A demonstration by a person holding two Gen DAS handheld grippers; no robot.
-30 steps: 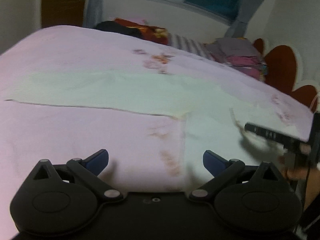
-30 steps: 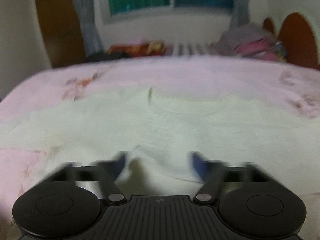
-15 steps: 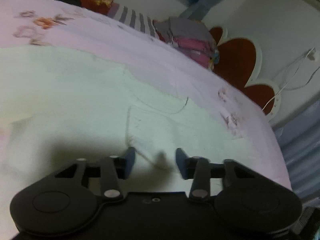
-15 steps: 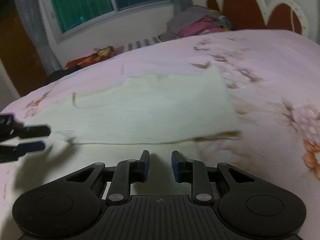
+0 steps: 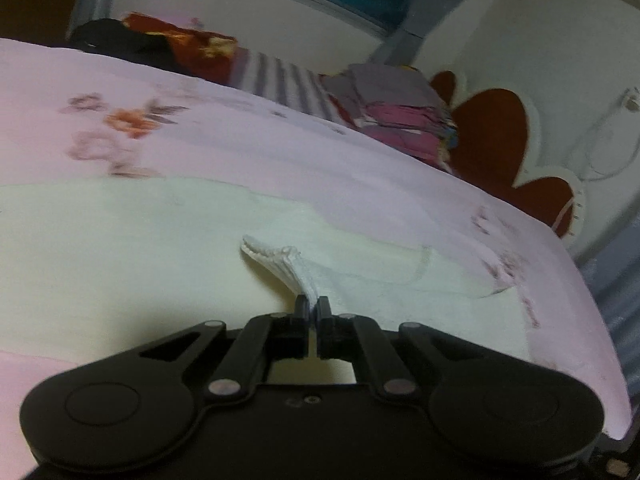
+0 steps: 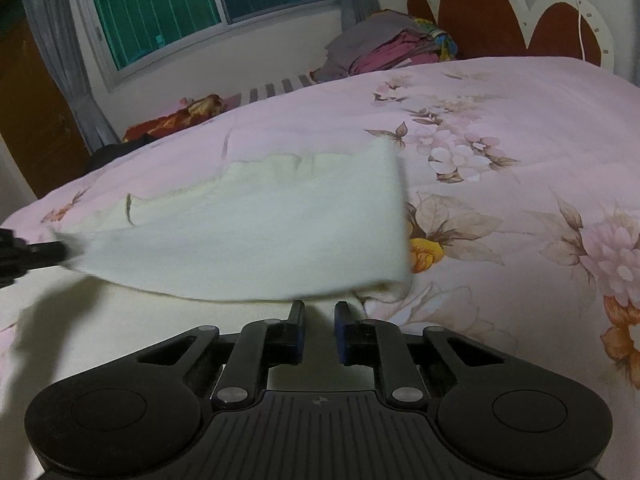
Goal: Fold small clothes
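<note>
A pale cream garment (image 5: 120, 248) lies spread on the pink floral bedspread (image 5: 280, 136). My left gripper (image 5: 313, 305) is shut on a bunched edge of it, which rises from the fingertips as a white ridge (image 5: 276, 256). In the right wrist view the garment (image 6: 260, 232) is lifted as a taut sheet above the bed. My right gripper (image 6: 319, 309) is nearly closed on its lower right edge, with a narrow gap between the fingers. The left gripper shows at that view's left edge (image 6: 28, 256), holding the sheet's other corner.
A stack of folded clothes (image 5: 396, 108) sits at the head of the bed beside a red and white headboard (image 5: 504, 136). Dark and red fabrics (image 5: 152, 48) lie along the far edge under the window (image 6: 200, 4). The bed's edge drops off at right (image 5: 600, 320).
Both grippers closed from wide open onto the garment's edge. The garment's near edge has lifted off the bed between them.
</note>
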